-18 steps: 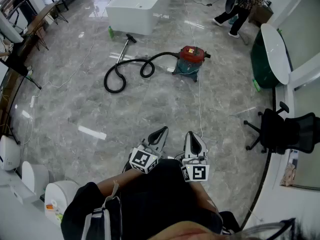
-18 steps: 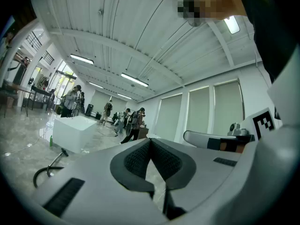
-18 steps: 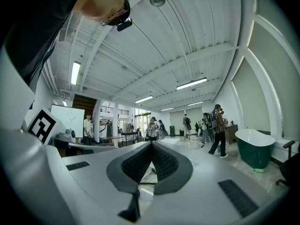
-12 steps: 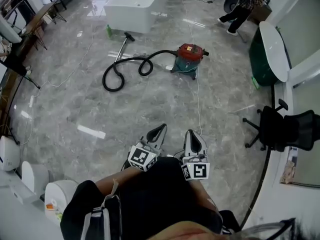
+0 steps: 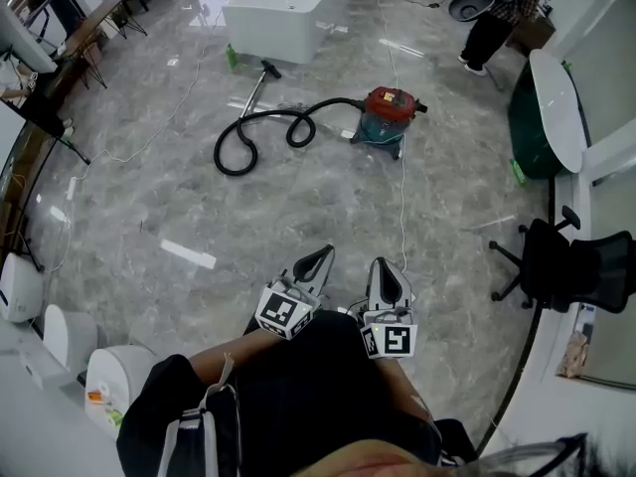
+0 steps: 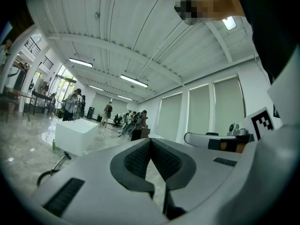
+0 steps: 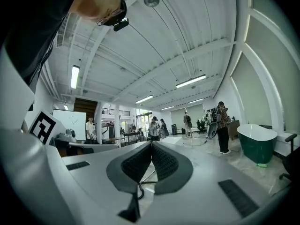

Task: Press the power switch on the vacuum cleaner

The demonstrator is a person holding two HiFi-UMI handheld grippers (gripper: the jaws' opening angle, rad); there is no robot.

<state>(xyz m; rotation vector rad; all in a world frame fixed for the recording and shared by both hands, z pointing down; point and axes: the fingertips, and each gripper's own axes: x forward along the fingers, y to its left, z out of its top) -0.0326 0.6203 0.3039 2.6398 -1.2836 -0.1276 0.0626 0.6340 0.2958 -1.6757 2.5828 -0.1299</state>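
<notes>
Vacuum (image 5: 390,115) is sitting on the floor (image 5: 298,207) at upper middle of the head view, well apart from both grippers. Left gripper (image 5: 316,263) and right gripper (image 5: 386,278) are hanging at lower center, jaws pressed together, gripping nothing. Switch not yet pressed; whole approach remaining.

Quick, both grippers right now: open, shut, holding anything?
Left gripper: shut, jaw tips together, nothing between them.
Right gripper: shut, jaw tips together, holding nothing.

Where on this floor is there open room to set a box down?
The marble floor is bare between the black hose loop and the person, left of the white cable. It is crowded around the vacuum cleaner and near the office chair at the right.
</notes>
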